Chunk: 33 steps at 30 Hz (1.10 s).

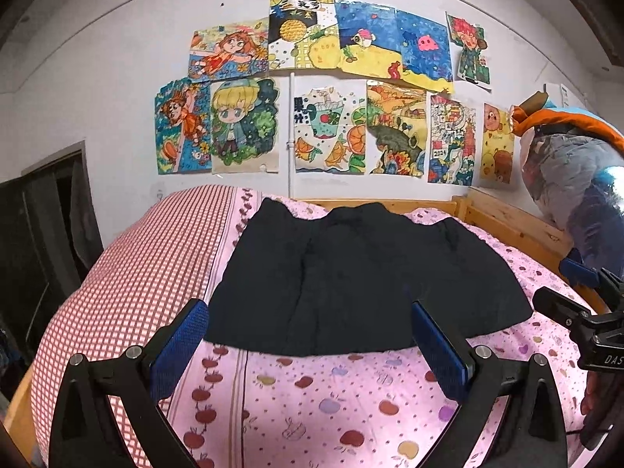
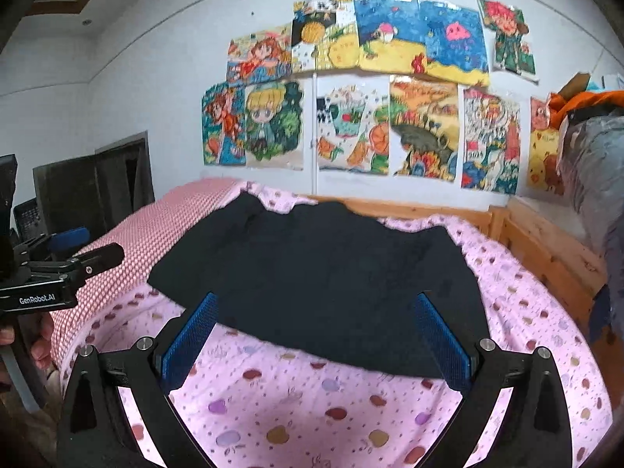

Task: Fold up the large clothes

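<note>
A: Dark garment [image 1: 366, 277] is lying flat on the pink bedsheet [image 1: 312, 397], far of both grippers.

B: We're seeing the left gripper [image 1: 310, 319] and right gripper [image 2: 314, 312] spread wide, gripping nothing.

A: We're guessing it's soft, limp, fairly light. We're suggesting pinching the near hem corners, left and right.

The garment [image 1: 362, 277] is plain black. The sheet [image 1: 331, 397] is pink, dotted and printed with red, purple and yellow apples. The quilt [image 1: 148, 273] is red-and-white check. Each gripper has black arms and blue textured pads [image 1: 179, 347]. The bed frame [image 1: 507, 218] is pale wood, the wall [image 1: 97, 78] white.
</note>
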### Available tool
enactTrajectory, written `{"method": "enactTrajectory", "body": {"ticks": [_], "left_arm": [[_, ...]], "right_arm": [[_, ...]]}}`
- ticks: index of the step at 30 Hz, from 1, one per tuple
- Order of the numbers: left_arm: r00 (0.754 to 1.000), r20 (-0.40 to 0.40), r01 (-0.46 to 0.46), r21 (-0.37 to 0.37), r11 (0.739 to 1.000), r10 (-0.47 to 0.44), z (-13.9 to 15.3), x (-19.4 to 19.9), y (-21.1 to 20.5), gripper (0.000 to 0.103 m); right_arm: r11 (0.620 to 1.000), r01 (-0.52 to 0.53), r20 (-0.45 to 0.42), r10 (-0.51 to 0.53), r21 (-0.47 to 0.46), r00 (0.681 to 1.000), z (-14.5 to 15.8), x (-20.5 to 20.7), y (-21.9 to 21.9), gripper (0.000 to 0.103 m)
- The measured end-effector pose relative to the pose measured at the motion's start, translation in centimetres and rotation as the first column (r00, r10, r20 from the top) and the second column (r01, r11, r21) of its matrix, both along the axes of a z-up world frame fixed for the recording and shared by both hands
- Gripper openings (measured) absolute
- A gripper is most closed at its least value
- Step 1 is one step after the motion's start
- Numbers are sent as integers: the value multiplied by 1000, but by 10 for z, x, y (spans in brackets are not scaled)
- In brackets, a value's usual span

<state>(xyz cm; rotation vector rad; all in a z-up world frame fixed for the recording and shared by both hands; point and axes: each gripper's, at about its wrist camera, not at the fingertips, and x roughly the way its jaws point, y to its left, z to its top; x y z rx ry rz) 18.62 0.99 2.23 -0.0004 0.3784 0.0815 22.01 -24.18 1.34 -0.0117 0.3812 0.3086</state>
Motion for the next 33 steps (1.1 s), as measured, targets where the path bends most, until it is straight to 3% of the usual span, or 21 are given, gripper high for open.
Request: {"method": "enactTrajectory", "body": {"ticks": [13,33], "left_arm": [[996,-84,9,-13,1000,-10,-37,5,-2,103],[996,-93,2,-14,1000,-4,-39,5,-1,103]], "right_arm": [[999,-26,-104,23,-22,994,-29,3,3,99],[1000,-5,-122,2,-22,993,-29,8,3,99]]}}
